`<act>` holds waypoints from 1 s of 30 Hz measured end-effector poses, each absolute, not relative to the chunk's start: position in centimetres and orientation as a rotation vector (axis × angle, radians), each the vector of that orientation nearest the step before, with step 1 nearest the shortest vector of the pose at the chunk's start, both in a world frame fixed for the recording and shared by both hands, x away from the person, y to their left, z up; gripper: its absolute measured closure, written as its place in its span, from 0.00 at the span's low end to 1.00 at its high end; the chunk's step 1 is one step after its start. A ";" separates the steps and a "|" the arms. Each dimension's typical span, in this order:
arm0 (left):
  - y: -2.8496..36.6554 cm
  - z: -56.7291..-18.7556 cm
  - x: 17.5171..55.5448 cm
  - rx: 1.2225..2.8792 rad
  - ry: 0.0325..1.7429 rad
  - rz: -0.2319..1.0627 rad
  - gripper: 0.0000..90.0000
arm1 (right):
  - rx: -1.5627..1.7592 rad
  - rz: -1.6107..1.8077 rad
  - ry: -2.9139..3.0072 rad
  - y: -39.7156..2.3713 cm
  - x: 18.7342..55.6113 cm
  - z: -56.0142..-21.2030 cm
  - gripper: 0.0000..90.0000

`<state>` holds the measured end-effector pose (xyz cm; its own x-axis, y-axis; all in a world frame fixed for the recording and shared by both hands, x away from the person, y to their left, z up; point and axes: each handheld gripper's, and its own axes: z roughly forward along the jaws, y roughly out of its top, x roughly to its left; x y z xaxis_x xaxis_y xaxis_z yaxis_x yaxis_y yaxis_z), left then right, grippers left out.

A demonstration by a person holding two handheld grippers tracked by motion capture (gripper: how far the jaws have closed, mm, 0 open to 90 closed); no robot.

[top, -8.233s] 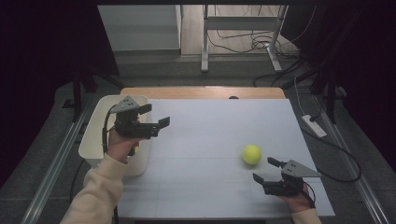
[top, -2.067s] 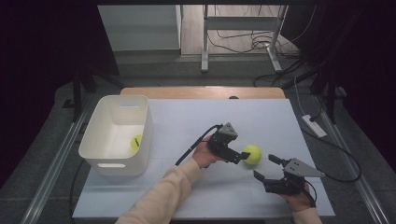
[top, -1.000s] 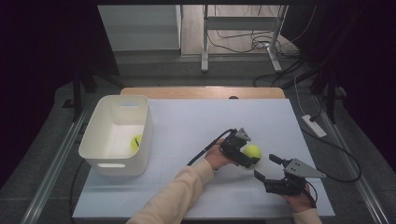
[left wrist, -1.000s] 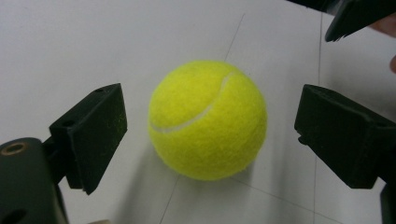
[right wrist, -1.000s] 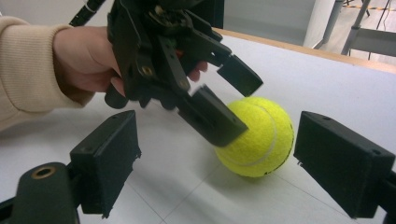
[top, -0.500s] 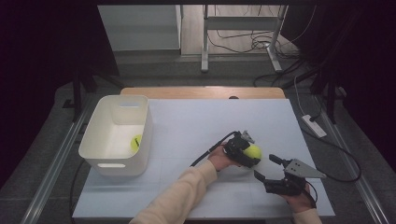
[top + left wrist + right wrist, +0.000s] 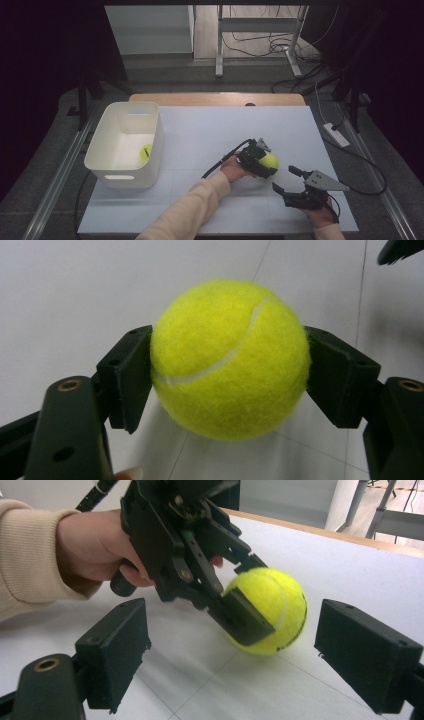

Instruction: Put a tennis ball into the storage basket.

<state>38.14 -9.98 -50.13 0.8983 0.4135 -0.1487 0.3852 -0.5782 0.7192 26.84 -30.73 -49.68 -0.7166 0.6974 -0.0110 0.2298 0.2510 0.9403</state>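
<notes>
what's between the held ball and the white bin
In the high view, only bare white table lies between the ball, clamped in the left gripper, and the bin, apart from the person's hand.

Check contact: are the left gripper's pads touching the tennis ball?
Touching. In the left gripper view, both pads of the left gripper press against the tennis ball's sides, no gap.

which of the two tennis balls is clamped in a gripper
The tennis ball on the table, squeezed between the left gripper's pads. The other ball lies loose inside the white bin.
</notes>
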 end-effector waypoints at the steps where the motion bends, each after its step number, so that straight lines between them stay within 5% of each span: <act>1: -9.8 -50.0 38.1 2.241 0.571 0.046 0.30 | 0.844 1.467 2.100 -30.7 26.8 -49.7 0.16; 30: -4.8 -47.4 36.8 2.133 0.581 0.123 0.30 | 0.843 1.446 2.111 -30.6 26.9 -49.9 0.16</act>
